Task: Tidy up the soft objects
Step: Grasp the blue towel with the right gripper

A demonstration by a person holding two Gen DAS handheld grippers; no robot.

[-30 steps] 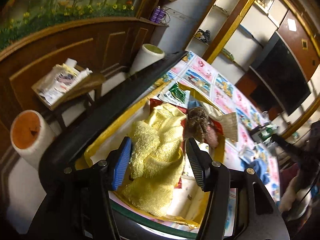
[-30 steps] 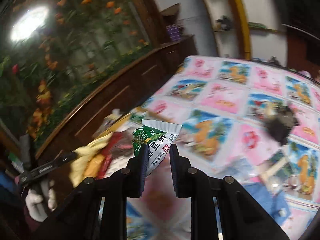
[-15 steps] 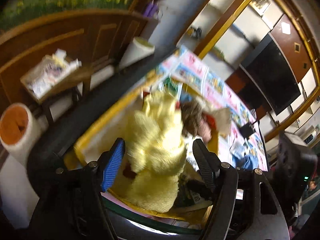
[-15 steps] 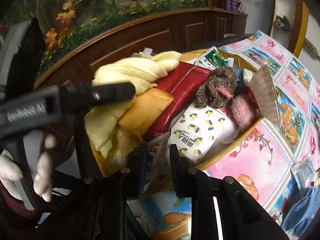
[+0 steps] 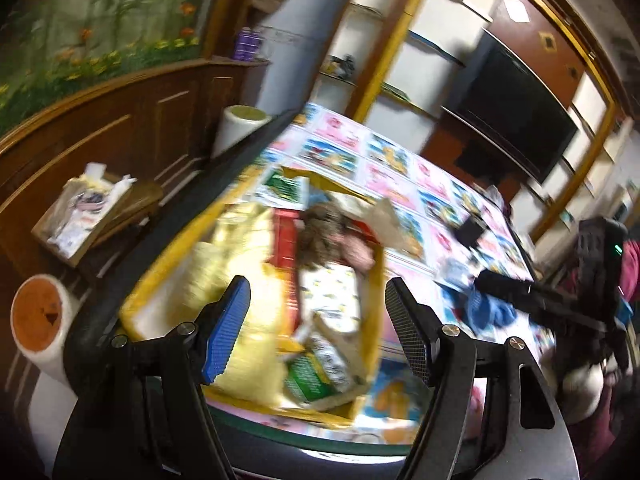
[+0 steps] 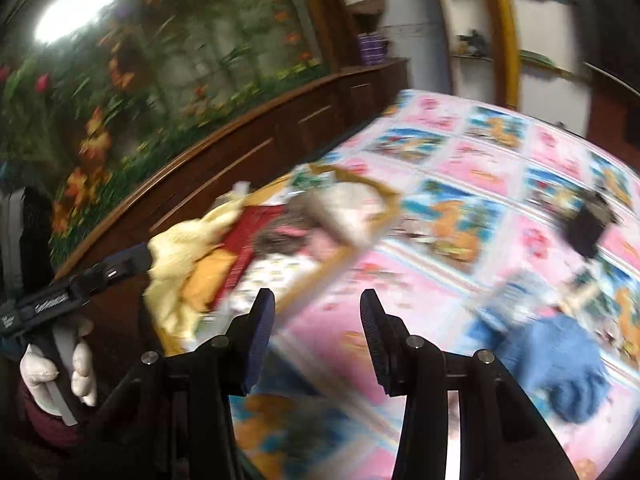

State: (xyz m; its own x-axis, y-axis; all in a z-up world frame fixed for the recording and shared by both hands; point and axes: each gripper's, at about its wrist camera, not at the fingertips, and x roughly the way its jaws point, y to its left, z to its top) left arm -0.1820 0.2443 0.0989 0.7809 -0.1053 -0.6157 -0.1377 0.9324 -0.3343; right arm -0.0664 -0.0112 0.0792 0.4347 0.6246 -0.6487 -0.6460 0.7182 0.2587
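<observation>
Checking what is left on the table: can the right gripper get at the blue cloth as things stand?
Probably yes: the right gripper is open and empty, and the blue cloth lies uncovered on the table just to its right.

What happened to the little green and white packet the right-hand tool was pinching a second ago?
The right gripper let it go: the green and white packet now lies in the yellow box, and the jaws stand open, pulled back over the tablecloth. The left gripper stays open over the box; the yellow towel stays inside.

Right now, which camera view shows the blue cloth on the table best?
The right wrist view: the blue cloth lies large and unblocked at the lower right, though blurred. In the left wrist view it is small, partly behind the right tongs' arm.
</observation>
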